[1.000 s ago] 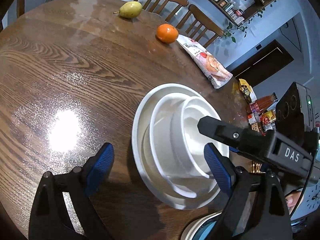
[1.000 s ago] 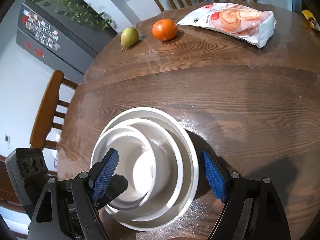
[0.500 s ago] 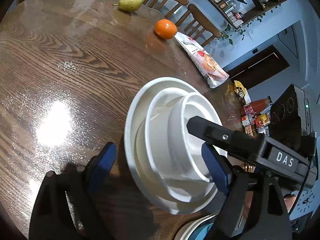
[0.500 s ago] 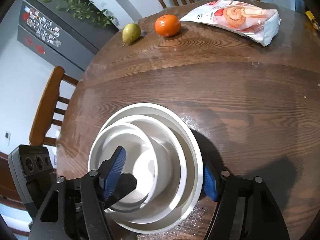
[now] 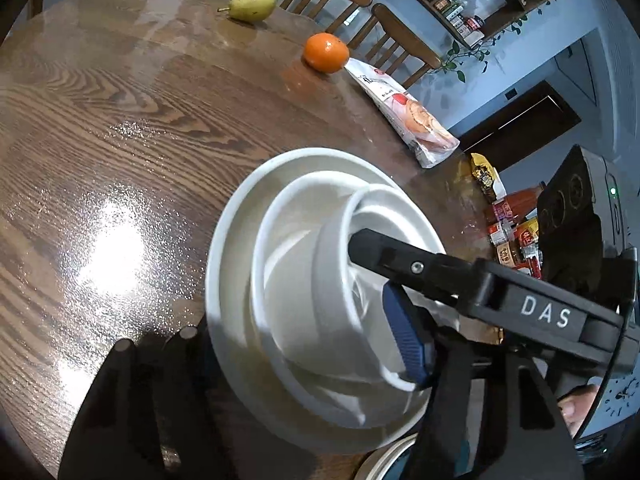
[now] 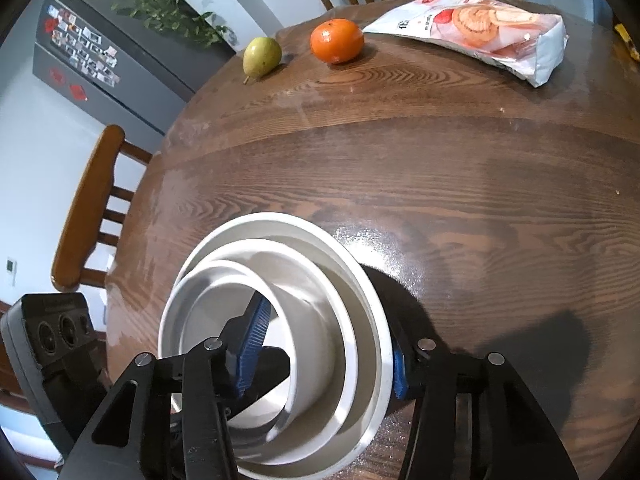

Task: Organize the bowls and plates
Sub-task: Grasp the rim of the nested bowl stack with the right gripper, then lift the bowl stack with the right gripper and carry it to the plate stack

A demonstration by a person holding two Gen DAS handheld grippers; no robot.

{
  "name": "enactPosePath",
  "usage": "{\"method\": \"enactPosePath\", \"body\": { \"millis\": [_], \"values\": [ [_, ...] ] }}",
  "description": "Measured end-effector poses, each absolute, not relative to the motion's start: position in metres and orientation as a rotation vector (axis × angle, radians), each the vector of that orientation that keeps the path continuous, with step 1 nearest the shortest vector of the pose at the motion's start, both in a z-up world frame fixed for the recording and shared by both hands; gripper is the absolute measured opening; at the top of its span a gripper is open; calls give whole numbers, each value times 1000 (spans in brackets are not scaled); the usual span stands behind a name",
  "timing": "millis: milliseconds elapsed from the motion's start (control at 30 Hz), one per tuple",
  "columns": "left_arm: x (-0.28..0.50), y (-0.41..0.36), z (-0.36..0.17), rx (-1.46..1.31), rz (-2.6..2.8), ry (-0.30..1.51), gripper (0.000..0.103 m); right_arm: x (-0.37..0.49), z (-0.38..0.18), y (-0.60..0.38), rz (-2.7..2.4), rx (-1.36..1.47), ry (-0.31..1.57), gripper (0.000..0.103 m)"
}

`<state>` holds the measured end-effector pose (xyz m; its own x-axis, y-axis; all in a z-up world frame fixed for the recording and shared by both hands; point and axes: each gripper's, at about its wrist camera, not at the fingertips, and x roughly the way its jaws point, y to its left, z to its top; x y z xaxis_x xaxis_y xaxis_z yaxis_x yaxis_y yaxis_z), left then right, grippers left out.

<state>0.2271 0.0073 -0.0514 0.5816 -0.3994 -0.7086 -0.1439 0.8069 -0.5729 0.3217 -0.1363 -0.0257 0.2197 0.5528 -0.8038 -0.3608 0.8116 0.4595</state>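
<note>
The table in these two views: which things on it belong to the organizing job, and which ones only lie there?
Belong to the job:
- large white plate
- middle bowl nested in it
- small bowl innermost
- left tongs and right tongs, both closing across the stack's walls

Only lying there:
- pear
- orange
- snack bag
- small yellow packet

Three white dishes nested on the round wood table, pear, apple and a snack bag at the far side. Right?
One error: no apple. The fruit beside the pear is an orange, clear in the right wrist view. The nested white dishes, the table and the snack bag are as stated.
</note>
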Motion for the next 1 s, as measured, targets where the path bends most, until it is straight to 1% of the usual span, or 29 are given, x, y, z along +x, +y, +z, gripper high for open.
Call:
{"method": "enactPosePath", "body": {
  "millis": [200, 500, 1000],
  "values": [
    [227, 8, -51, -634, -143, 962, 64, 320, -26, -135, 630, 196, 1201, 54],
    [224, 9, -48, -623, -107, 973, 64, 317, -26, -132, 635, 204, 1210, 54],
    [215, 4, -30, -586, -105, 937, 64, 306, -9, -135, 622, 201, 1160, 54]
  ]
}}
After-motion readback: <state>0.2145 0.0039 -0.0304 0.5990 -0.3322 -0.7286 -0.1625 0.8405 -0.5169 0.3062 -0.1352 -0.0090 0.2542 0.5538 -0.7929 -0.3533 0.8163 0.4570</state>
